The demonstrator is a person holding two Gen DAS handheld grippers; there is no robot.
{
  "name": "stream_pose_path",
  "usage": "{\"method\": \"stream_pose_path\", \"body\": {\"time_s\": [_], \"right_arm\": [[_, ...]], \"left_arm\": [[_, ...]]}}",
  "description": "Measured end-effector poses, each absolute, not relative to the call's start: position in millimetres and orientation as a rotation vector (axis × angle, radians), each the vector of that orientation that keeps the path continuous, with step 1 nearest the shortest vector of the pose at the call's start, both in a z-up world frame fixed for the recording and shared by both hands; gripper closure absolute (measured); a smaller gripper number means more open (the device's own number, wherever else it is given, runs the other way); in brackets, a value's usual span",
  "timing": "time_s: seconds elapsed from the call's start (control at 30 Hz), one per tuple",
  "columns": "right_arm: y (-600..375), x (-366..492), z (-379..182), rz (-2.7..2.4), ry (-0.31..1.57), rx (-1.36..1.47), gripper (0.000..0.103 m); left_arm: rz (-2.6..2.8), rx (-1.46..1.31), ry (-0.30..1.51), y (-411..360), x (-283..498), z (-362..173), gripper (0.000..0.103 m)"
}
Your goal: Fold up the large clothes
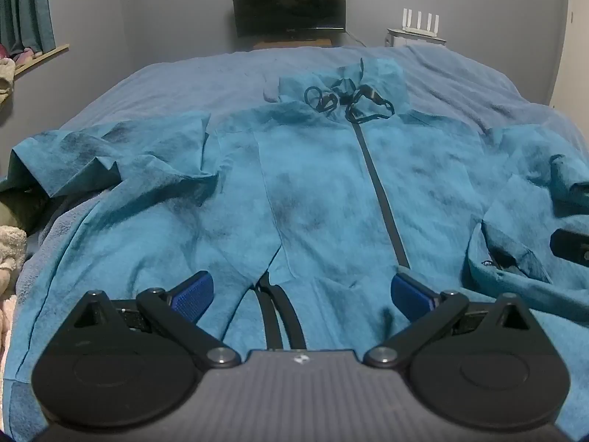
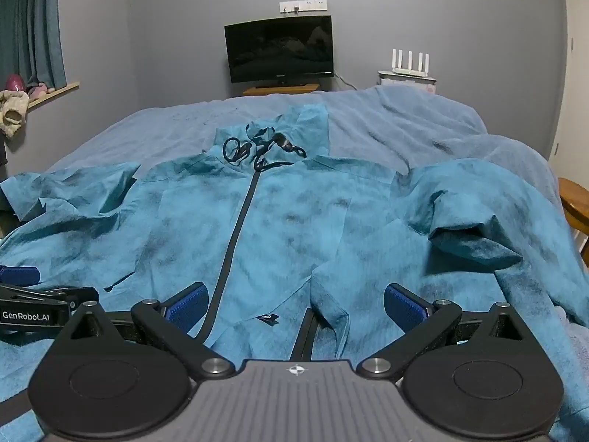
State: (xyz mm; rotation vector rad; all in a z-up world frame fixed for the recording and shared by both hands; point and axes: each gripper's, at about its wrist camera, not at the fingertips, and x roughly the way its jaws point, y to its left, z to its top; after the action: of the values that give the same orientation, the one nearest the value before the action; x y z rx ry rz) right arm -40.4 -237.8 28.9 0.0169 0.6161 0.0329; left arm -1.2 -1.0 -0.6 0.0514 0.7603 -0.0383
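A large teal jacket (image 1: 324, 184) (image 2: 294, 228) lies front up on the bed, its black zipper (image 1: 379, 188) (image 2: 237, 235) shut and a tangle of black drawcords (image 1: 346, 101) (image 2: 257, 149) at the collar. Both sleeves are bunched at its sides. My left gripper (image 1: 300, 293) hovers open over the near hem, left of the zipper, with nothing between its blue pads (image 1: 193, 294). My right gripper (image 2: 294, 304) hovers open over the hem to the right of the zipper, also empty. The left gripper (image 2: 22, 296) shows at the left edge of the right wrist view.
The bed has a blue cover (image 1: 184, 84) (image 2: 405, 121), rumpled at the far right. Beyond it stand a dark monitor (image 2: 278, 51) and a white router (image 2: 408, 64). A wooden stool (image 2: 576, 202) sits by the bed's right side. Curtains (image 2: 29, 25) and a shelf hang on the left wall.
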Motion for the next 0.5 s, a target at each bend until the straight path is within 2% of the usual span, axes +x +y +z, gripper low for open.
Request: {"method": "stream_pose_path", "body": {"time_s": [0.5], "right_arm": [[-235.4,-39.3,23.3,0.033,0.618,0.019,0.000]], "left_arm": [[-0.038,0.055,0.764,-1.4,-0.6,-0.8,0.000]]}}
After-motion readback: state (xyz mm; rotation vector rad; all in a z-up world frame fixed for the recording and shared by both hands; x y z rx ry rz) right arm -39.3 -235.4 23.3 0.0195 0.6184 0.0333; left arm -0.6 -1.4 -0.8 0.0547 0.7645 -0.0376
